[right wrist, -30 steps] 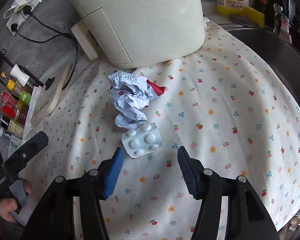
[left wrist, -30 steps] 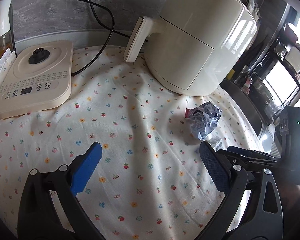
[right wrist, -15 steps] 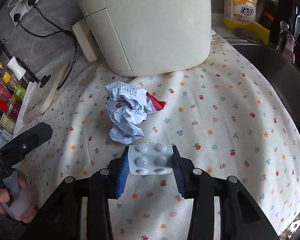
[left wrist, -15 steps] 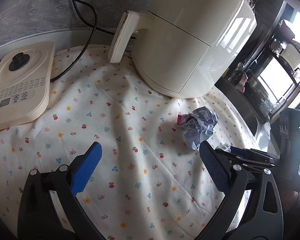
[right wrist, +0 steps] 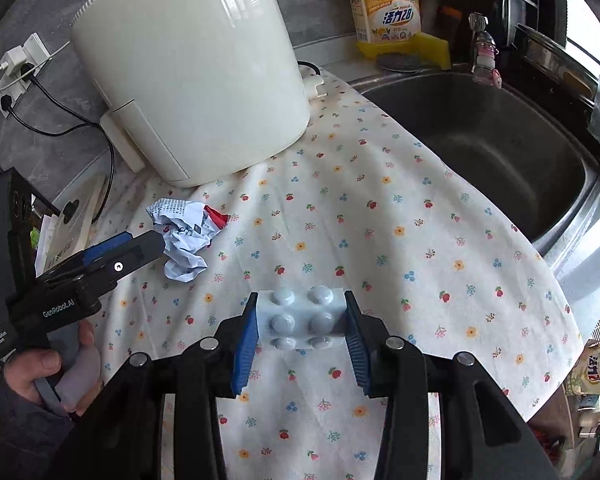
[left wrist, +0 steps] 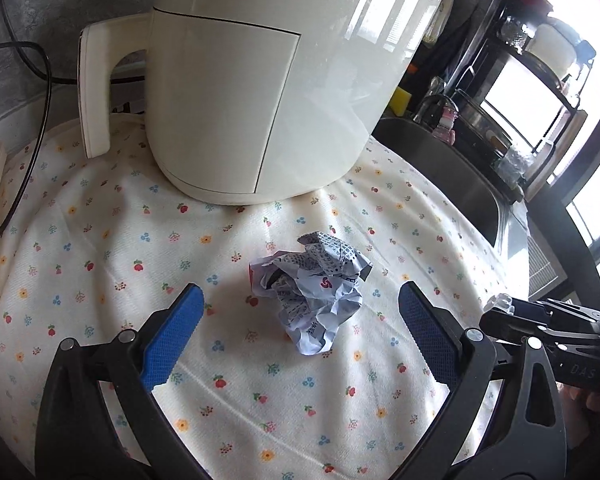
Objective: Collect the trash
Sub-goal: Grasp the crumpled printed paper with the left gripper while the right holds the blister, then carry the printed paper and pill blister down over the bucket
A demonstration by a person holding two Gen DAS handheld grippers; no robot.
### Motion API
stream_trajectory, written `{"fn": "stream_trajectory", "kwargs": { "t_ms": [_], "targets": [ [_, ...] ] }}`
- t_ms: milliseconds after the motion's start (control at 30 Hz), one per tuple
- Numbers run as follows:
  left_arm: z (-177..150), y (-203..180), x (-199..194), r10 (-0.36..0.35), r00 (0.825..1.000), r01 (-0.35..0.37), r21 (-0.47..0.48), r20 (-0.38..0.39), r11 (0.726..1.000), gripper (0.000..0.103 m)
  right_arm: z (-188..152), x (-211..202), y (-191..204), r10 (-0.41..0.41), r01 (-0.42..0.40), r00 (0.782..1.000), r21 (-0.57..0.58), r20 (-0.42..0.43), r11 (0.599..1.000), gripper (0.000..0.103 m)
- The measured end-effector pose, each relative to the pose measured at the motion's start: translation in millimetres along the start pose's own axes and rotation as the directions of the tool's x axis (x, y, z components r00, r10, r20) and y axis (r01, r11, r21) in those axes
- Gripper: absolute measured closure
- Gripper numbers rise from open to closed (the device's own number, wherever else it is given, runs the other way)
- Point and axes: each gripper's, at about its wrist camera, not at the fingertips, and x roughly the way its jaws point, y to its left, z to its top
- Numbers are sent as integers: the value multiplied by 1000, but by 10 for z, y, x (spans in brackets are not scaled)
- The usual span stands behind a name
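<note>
Two sets of fingers: right gripper clamps the blister pack, left gripper gapes wide around crumpled paper.

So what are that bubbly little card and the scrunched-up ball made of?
Blister pack: looks like glossy moulded plastic, judging by its domed bubbles; backing unseen. Crumpled wrapper: probably thin printed paper or film, given its sharp creases and print.

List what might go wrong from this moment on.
The right gripper pinches the blister pack only by its thin side edges, so it may buckle or slip out. The left gripper, open around the crumpled paper, could snag the loose tablecloth when it closes.
</note>
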Motion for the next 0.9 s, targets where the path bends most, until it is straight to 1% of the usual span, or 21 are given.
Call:
{"fn": "stream_trajectory", "kwargs": {
  "t_ms": [133, 167, 233, 267, 300, 367, 500, 633, 767, 900],
  "targets": [
    [43, 19, 148, 2, 1000, -2, -25, -16, 1000, 7, -59, -129, -164, -22, 22, 1000, 28, 7, 999, 63],
    [41, 21, 175, 0, 1000, -1, -28, -22, 1000, 9, -73, -156, -200, -27, 27, 1000, 34, 9, 999, 63],
    [24, 34, 219, -13, 999, 11, -43, -47, 999, 30, -105, -201, -270, -34, 33, 999, 44, 11, 998, 63],
    [7, 48, 232, -21, 998, 17, -62, -67, 998, 51, -117, -220, -299, -35, 35, 999, 48, 11, 998, 63],
    [-11, 62, 215, -24, 997, 18, -85, -72, 996, 58, -127, -236, -316, -35, 34, 999, 49, 12, 998, 63],
    [-59, 55, 117, -7, 999, 1, -110, -53, 994, 64, -141, -266, -329, -28, 27, 999, 40, 15, 999, 63],
    [-189, 37, -187, 23, 1000, -23, -135, -7, 991, 67, -169, -283, -273, 5, -5, 1000, 7, 14, 1000, 63],
    [-343, 62, -571, 74, 996, -64, -190, 44, 980, 67, -218, -275, -145, 55, -55, 998, -44, 5, 998, 63],
    [-556, 47, -930, 147, 986, -126, -230, 73, 965, 67, -296, -267, 6, 117, -117, 993, -94, -11, 989, 63],
    [-829, 35, -1291, 216, 971, -182, -276, 99, 944, 67, -403, -265, 172, 168, -172, 985, -149, -41, 974, 63]
  ]
}}
